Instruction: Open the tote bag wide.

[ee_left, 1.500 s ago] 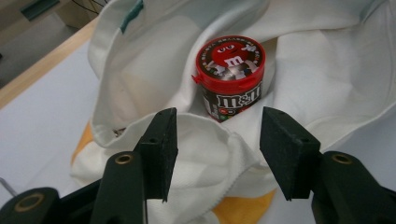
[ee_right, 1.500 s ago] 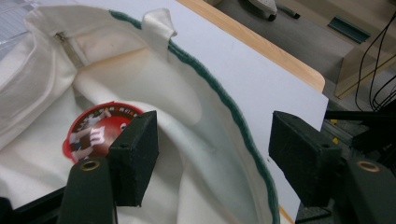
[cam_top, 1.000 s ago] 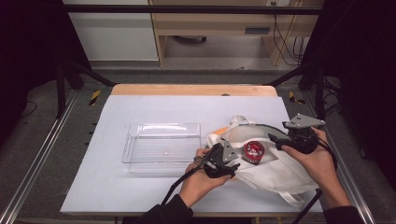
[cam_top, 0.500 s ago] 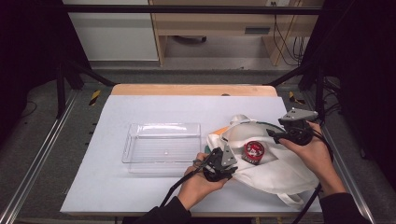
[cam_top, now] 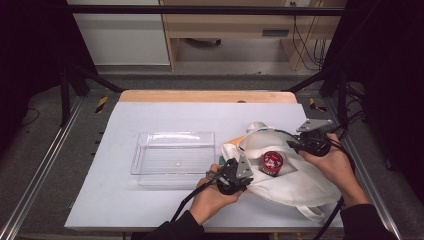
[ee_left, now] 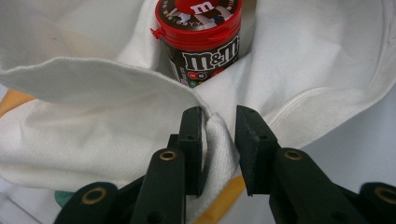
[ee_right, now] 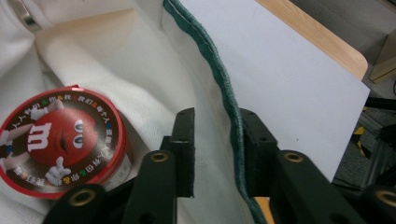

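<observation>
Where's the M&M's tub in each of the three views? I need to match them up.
High view: M&M's tub sits right of centre, inside the open white bag.
Left gripper view: top centre, upright, above the fingers.
Right gripper view: lower left, red lid facing the camera.
Shared landmark: the tub's red lid, ringed by the bag's white cloth.

place: lab | cues: black frame rig, floor rails, loose cables

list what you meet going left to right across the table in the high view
clear plastic tray → left tongs at the near-left edge of the white cloth bag → red-lidded candy jar in the bag's mouth → right tongs at the bag's far-right rim
</observation>
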The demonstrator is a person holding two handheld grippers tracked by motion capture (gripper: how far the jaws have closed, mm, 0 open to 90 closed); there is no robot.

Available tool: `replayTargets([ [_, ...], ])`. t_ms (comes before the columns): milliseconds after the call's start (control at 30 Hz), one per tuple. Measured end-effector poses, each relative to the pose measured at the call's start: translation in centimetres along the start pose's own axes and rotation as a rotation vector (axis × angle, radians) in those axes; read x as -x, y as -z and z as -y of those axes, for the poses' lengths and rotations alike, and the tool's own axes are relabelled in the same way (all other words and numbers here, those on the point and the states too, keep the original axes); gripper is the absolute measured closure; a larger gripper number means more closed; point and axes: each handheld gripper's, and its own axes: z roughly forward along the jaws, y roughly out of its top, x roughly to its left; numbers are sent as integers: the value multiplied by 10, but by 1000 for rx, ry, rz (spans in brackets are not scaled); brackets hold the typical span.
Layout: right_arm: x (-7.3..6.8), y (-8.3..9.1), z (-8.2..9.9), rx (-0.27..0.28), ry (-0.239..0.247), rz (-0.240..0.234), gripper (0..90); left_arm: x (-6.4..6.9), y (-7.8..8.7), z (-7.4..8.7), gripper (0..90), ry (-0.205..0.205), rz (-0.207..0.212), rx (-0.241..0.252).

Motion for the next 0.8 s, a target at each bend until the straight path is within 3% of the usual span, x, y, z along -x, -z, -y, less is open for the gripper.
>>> replayTargets([
  [233,0,-6,2,-59,9,23,864,0,1,0,768,-2,-6,7],
  [333,1,-12,3,-82,23,36,871,0,1,2,783,4,-6,15],
  [600,8,-26,-1,-106,21,144,875,1,4,5,809,-9,1,15],
  [800,14,-26,-6,-74,6,201,877,4,7,5,825,-16,6,17],
])
